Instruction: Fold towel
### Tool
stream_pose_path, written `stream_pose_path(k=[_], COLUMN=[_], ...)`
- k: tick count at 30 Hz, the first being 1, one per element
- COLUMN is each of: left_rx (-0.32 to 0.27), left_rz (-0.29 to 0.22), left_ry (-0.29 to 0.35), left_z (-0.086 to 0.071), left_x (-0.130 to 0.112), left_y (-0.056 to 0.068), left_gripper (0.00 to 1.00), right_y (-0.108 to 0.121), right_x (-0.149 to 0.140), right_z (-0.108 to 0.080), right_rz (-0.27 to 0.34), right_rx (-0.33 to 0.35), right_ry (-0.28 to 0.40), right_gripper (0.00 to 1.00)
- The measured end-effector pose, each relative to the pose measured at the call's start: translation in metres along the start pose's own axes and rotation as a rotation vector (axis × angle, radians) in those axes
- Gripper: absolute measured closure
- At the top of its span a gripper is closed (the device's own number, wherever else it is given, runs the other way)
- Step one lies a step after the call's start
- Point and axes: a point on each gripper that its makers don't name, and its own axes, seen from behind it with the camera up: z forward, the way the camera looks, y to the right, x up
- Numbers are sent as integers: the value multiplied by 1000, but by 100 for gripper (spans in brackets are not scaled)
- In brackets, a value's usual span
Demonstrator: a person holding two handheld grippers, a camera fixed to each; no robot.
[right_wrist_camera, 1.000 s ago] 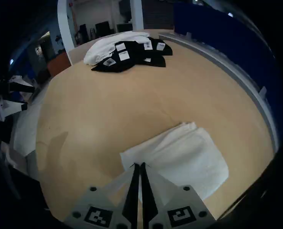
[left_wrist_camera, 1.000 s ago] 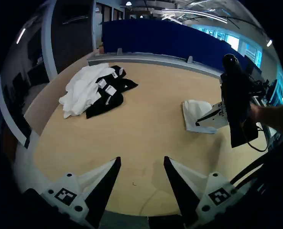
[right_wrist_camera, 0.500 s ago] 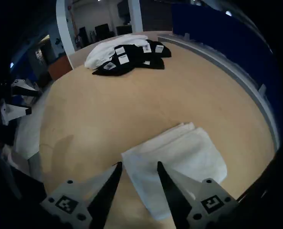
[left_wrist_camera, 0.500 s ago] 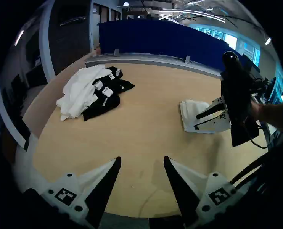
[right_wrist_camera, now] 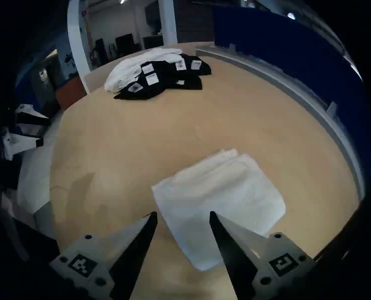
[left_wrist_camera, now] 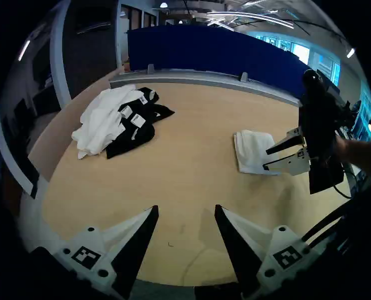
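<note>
My right gripper (right_wrist_camera: 180, 214) has let go of the towel (right_wrist_camera: 220, 197), fingers now apart above it, so the fold looks done; my left gripper (left_wrist_camera: 185, 207) hangs spread too.

Spread jaws: left gripper (left_wrist_camera: 186, 207), right gripper (right_wrist_camera: 182, 214)

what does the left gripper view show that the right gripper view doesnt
Left gripper view adds: a hand holding the right gripper seen from the side, bright windows, ceiling light strips.
Right gripper view adds: the towel close up, folded, its layered far edge visible, just ahead of that gripper's open fingers.
Both share: the towel, the pile of white and black clothes, the wooden table, the blue partition.
</note>
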Motion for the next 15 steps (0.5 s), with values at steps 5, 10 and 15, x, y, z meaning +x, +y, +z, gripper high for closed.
stream_pose_path(k=[5,10,15], left_rx=[-5,-13,-23], left_rz=[7,15,23], left_ry=[0,1,1], left_z=[1,2,3], left_x=[2,3,4], left_y=[3,7,12], left_gripper=[17,17,17], right_y=[9,18,26], right_x=[-21,-40,-55], right_z=[-14,-27,-34], right_rz=[37,82,111], right_rx=[-33,-65,-89], right_ry=[-8,-17,-27], right_gripper=[19,20,20])
